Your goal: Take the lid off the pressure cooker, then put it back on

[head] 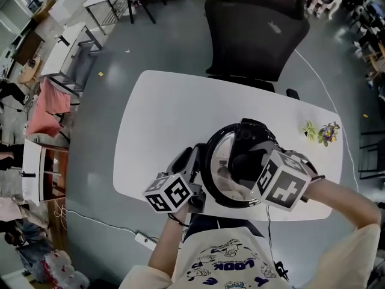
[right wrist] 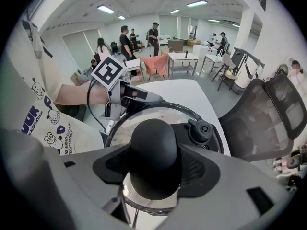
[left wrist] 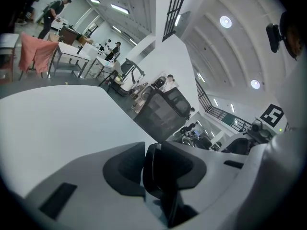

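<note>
Both grippers on black-rimmed pressure cooker (head: 212, 185), near edge of white table (head: 156, 119).
Right gripper (right wrist: 154, 169) fingers closed on round black knob (right wrist: 154, 140) of glass lid (right wrist: 144, 116), lid on cooker; left gripper (left wrist: 152, 169) fingers clamp cooker's black side handle (left wrist: 165, 195).

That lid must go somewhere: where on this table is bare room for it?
The white rounded table is bare across its left side and the far strip before the black mesh chair. The near edge is crowded: left tool and right tool grip the glass-lidded pressure cooker. A small flower sprig lies at right.
</note>
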A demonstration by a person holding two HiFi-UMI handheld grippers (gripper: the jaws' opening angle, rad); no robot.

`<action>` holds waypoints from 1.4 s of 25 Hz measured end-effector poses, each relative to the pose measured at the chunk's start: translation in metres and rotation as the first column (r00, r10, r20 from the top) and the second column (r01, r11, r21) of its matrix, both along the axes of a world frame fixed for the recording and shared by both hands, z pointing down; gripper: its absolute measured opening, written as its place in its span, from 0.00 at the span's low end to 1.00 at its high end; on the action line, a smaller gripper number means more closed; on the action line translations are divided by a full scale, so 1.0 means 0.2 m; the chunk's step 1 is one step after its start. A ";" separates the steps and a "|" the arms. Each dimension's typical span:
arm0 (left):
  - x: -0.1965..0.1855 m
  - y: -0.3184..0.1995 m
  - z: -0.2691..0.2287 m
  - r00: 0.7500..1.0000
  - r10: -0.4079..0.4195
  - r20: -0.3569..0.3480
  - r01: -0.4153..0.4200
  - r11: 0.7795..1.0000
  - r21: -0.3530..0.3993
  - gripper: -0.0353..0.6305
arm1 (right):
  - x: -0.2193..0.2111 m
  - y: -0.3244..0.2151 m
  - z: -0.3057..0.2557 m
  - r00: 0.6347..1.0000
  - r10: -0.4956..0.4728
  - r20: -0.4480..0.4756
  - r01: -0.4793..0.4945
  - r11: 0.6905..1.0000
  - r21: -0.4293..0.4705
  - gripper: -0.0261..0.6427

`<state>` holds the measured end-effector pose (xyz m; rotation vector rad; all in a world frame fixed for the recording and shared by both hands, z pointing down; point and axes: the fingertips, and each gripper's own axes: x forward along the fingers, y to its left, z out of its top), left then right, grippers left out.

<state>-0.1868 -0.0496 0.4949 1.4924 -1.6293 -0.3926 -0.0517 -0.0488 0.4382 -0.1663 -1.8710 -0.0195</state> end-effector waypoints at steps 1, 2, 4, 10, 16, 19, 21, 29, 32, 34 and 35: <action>0.00 0.00 0.00 1.000 -0.002 0.002 0.002 1.000 -0.001 0.23 | 0.00 0.00 0.00 1.000 0.004 0.000 -0.004 1.000 0.000 0.49; 0.00 0.00 0.00 1.000 -0.002 0.001 0.002 1.000 -0.002 0.23 | 0.00 0.00 0.00 1.000 0.006 0.000 -0.006 1.000 0.000 0.49; 0.00 0.00 0.00 1.000 -0.004 -0.001 0.004 1.000 -0.004 0.23 | 0.00 0.00 0.00 1.000 0.009 0.000 -0.009 1.000 0.002 0.49; 0.00 0.01 0.00 1.000 -0.016 0.013 0.016 1.000 -0.012 0.23 | 0.00 0.00 0.00 1.000 0.024 0.008 -0.024 1.000 0.008 0.49; 0.00 0.01 0.00 1.000 -0.018 0.020 0.019 1.000 -0.013 0.23 | 0.00 0.00 0.00 0.997 0.067 0.028 -0.067 0.998 0.019 0.49; 0.00 0.01 0.00 1.000 -0.021 0.021 0.021 1.000 -0.014 0.23 | 0.00 -0.01 0.00 0.996 0.080 0.033 -0.080 0.997 0.021 0.49; 0.00 0.01 0.00 0.999 -0.021 0.025 0.022 1.000 -0.015 0.23 | 0.00 -0.01 0.00 0.995 0.094 0.037 -0.095 0.995 0.021 0.49; -0.01 0.02 0.00 0.999 -0.024 0.034 0.024 1.000 -0.014 0.23 | -0.01 -0.02 -0.01 0.972 0.227 0.059 -0.228 0.973 0.019 0.49; 0.00 0.03 0.00 0.999 -0.022 0.040 0.023 1.000 -0.014 0.23 | -0.01 -0.02 -0.01 0.962 0.265 0.069 -0.267 0.964 0.023 0.50; 0.00 0.02 0.00 0.999 -0.020 0.043 0.021 1.000 -0.015 0.23 | -0.01 -0.03 -0.01 0.952 0.296 0.075 -0.298 0.954 0.022 0.50; 0.00 0.02 0.00 0.999 -0.020 0.044 0.020 1.000 -0.016 0.23 | -0.01 -0.03 -0.01 0.947 0.311 0.078 -0.313 0.949 0.022 0.50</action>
